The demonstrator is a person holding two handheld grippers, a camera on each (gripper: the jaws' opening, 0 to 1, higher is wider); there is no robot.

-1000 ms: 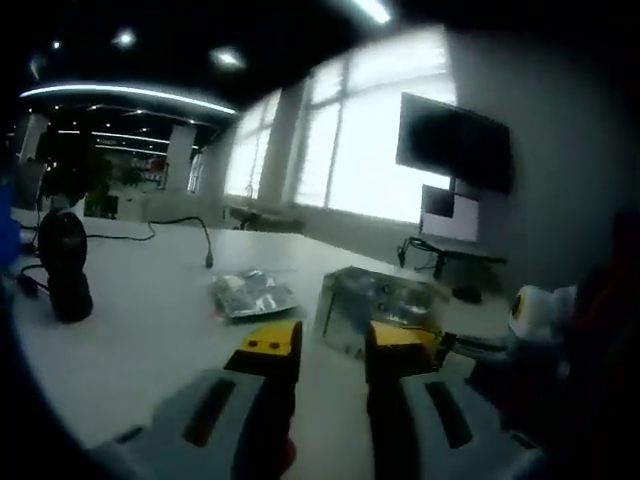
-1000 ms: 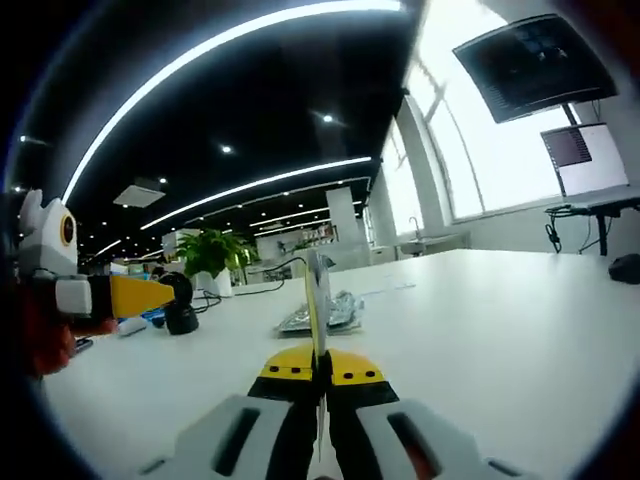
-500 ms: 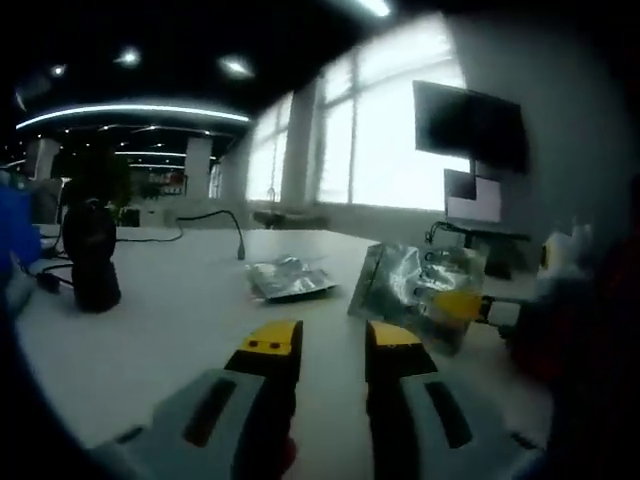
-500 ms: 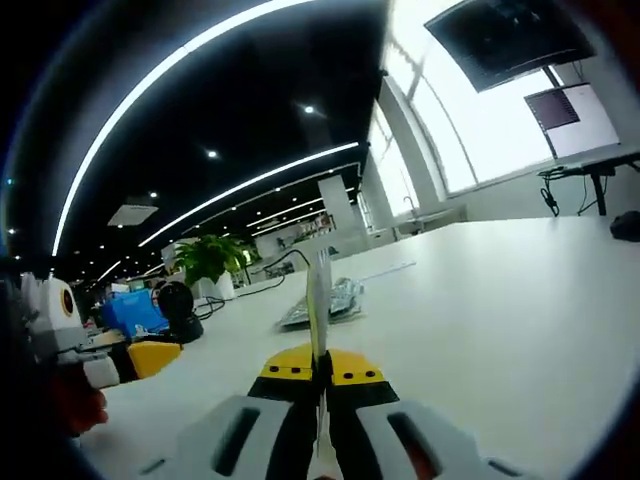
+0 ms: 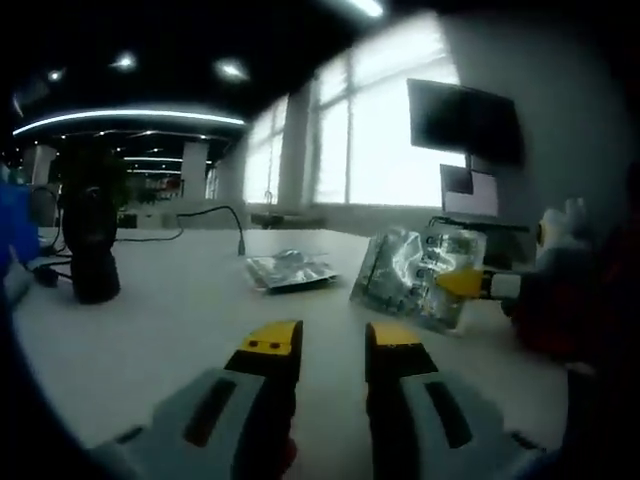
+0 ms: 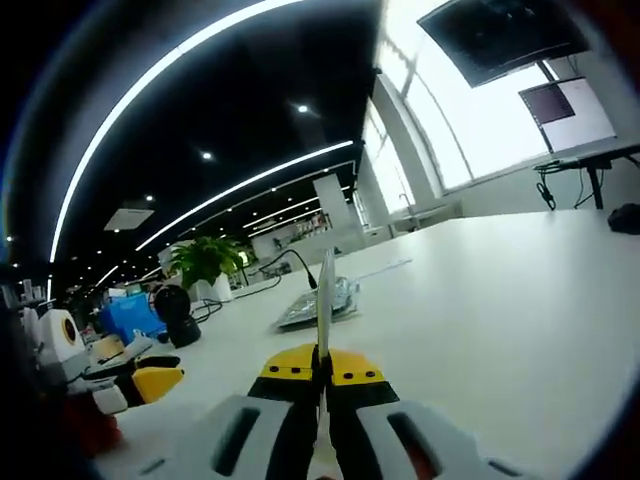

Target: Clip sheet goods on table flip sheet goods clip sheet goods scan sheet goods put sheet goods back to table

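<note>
In the left gripper view, a black scanner [image 5: 88, 245] stands on the far left of the white table [image 5: 150, 320], with a black cable [image 5: 215, 222] running behind it. In the middle, at the bottom, the left gripper [image 5: 332, 345] has its two yellow tips apart, with nothing between them. Past it, a shiny silver bag [image 5: 290, 271] lies flat on the table. To the right of that, a second silver bag, the held sheet [image 5: 415, 275], stands up off the table, and the right gripper [image 5: 468, 284] pinches its right side with yellow tips. A dark screen [image 5: 463, 122] hangs on the wall by the bright windows [image 5: 375, 140]. In the right gripper view, the left gripper [image 6: 150, 382] shows low at the far left. A little to the right are a blue box [image 6: 125, 312], the scanner [image 6: 178, 315] and a green plant [image 6: 205, 265]. In the middle, the right gripper [image 6: 322, 368] is closed tight on the held sheet [image 6: 325, 305], seen from its thin edge. Just behind it lies the flat silver bag [image 6: 315, 305]. The table [image 6: 500, 300] stretches away to the right, under the screen [image 6: 500, 35].
</note>
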